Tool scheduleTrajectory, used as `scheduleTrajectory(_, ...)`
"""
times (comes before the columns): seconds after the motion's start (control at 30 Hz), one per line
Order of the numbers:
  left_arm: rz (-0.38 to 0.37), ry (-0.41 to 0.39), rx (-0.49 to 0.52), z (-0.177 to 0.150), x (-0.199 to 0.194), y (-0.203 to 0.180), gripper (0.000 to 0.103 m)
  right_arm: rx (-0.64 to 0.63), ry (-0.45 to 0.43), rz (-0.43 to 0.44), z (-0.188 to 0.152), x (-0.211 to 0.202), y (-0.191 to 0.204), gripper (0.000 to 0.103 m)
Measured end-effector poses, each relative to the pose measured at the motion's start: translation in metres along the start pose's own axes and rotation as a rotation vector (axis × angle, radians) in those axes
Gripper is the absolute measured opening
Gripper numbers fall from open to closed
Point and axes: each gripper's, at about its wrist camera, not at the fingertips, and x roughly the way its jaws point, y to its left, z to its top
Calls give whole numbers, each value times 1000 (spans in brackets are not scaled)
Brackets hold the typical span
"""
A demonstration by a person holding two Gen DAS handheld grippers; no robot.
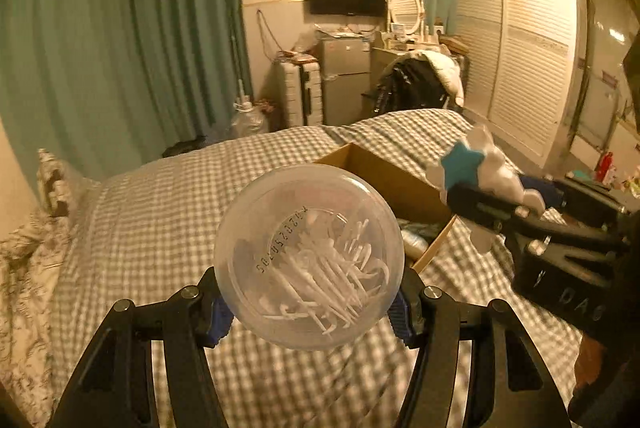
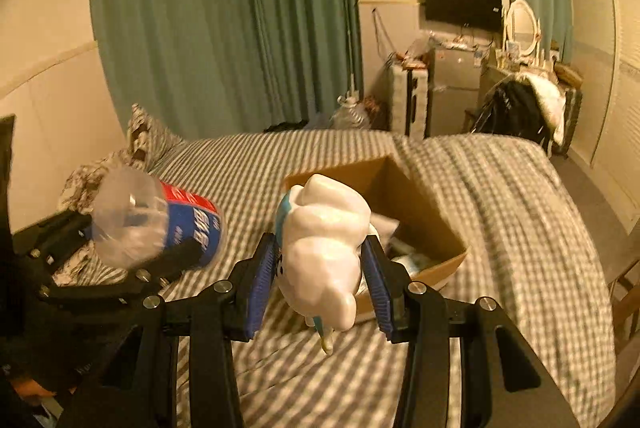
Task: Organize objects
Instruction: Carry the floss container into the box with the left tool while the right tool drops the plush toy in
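Observation:
My left gripper [image 1: 310, 302] is shut on a clear plastic jar of floss picks [image 1: 308, 256], held above the bed with its round base toward the camera. The jar has a red and blue label in the right wrist view [image 2: 160, 224]. My right gripper [image 2: 320, 276] is shut on a white cloud-shaped figurine with a blue star [image 2: 326, 244]; it also shows in the left wrist view [image 1: 478, 168]. An open cardboard box [image 2: 424, 212] lies on the bed just beyond both grippers, with a few items inside.
The bed [image 1: 160, 196] has a grey checked cover and a patterned pillow [image 1: 52, 180] at the left. Behind it are green curtains, a suitcase [image 1: 302, 92], a small fridge [image 1: 346, 80], a chair with clothes and a white wardrobe [image 1: 520, 40].

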Motion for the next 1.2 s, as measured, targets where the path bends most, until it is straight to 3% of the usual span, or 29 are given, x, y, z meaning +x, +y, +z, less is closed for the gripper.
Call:
scheduleTrajectory(0.3,1,4,4,40,72,-26,63,7,6,-27,41,48,-44,43)
scheduleTrajectory(0.67,-8,72,14,25,152,-32,63,89,116,-51,29,133,-79,43)
scheduleTrajectory(0.93,-47,108,5,15,174,-28,67,127,127,-66,26,150,-89,44)
scheduleTrajectory(0.97,-48,108,13,15,173,-29,74,132,124,-66,27,150,-90,47)
scheduleTrajectory(1.0,-45,103,16,14,171,-30,80,134,121,-65,29,150,-91,59)
scheduleTrajectory(1.07,-47,80,12,16,163,-30,91,138,100,-66,30,144,-90,72)
scheduleTrajectory(1.2,-65,55,-4,31,140,-25,93,143,68,-72,37,124,-85,72)
